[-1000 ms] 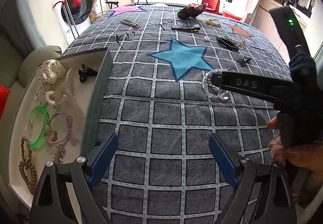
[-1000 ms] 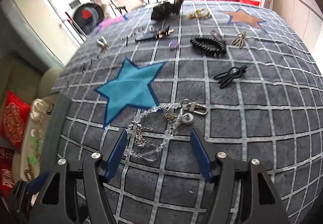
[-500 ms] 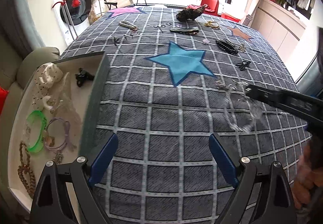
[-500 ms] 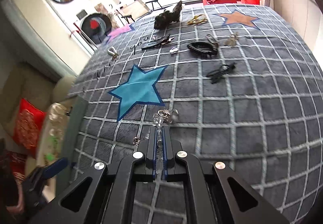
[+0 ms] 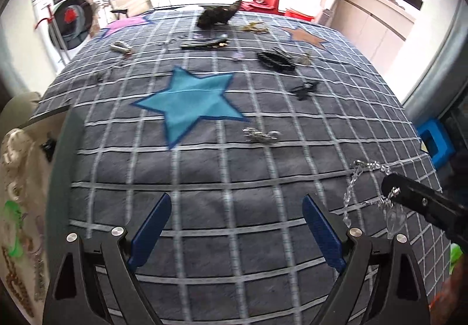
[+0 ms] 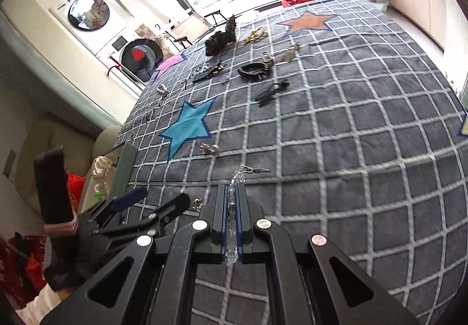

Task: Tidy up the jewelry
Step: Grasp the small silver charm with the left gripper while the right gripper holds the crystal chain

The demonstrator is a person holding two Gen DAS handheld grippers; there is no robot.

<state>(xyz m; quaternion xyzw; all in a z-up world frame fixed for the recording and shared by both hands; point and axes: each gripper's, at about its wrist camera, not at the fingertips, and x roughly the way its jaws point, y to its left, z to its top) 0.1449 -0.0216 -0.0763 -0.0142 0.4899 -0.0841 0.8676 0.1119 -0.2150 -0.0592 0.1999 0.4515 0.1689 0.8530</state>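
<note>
My right gripper [image 6: 231, 193] is shut on a clear crystal bead chain [image 6: 231, 208], whose beads run up between the blue pads. Its silver clasp [image 6: 254, 170] sticks out past the tips. In the left wrist view the same chain [image 5: 352, 190] dangles from the right gripper [image 5: 390, 189], lifted above the checked cloth [image 5: 204, 184]. A small silver charm piece [image 5: 261, 135] lies on the cloth below the blue star [image 5: 190, 102]. My left gripper [image 5: 235, 225] is open and holds nothing. The jewelry tray [image 5: 58, 178] sits to its left.
The tray holds a green bangle [image 5: 11, 225], a brown bead strand and a spotted scrunchie. Farther back on the cloth lie a black coil tie [image 5: 275, 60], a black clip [image 5: 304, 89], a long barrette [image 5: 204, 42], a dark scrunchie [image 5: 218, 16] and gold pieces [image 5: 254, 28].
My right gripper shut on the crystal chain and lifted it off the cloth, leaving the silver charm piece behind. The left gripper drifted right, still open.
</note>
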